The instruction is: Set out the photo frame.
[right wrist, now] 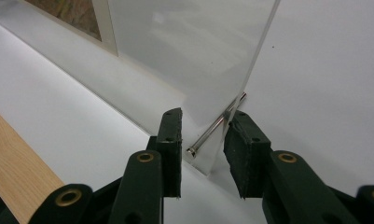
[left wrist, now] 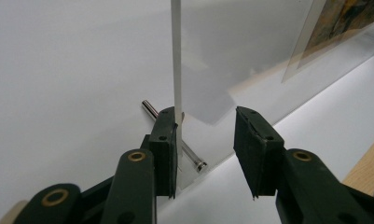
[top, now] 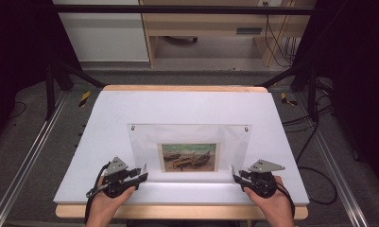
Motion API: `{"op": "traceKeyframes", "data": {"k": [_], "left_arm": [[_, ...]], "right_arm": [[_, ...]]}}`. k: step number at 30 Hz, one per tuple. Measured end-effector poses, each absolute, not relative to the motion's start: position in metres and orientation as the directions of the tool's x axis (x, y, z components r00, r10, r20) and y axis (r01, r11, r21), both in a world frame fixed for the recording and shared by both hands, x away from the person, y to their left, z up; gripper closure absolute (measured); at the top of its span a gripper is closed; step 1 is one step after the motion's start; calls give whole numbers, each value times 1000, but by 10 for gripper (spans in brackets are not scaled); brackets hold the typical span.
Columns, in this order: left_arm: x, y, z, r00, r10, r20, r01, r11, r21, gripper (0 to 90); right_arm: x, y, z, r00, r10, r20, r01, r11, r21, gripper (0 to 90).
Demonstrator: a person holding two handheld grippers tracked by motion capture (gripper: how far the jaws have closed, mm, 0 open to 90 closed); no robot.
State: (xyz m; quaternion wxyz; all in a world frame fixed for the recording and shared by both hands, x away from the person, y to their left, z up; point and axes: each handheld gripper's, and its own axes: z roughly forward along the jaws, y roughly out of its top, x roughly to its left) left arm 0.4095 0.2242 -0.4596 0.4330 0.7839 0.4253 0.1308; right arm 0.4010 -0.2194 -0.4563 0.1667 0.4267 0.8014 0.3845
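Fingers of both grippers are spread wide. Left gripper (top: 139, 177) and right gripper (top: 237, 177) straddle the two bottom corners of the clear frame (top: 189, 142), standing upright near the table's (top: 107, 113) front edge.

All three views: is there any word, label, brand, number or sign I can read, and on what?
None readable. The picture in the clear acrylic frame shows painted boats, no lettering. The yellow-black striped markers on the floor carry no text. The small plate under the far bench is too blurred to read.
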Motion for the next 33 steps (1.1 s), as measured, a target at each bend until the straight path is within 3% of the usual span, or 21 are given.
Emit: {"op": "traceKeyframes", "data": {"k": [33], "left_arm": [[409,223,-460,604,783,-147,550,-276,788,588]], "right_arm": [[400,-219,-456,-580,812,66,558,337,758,664]]}}
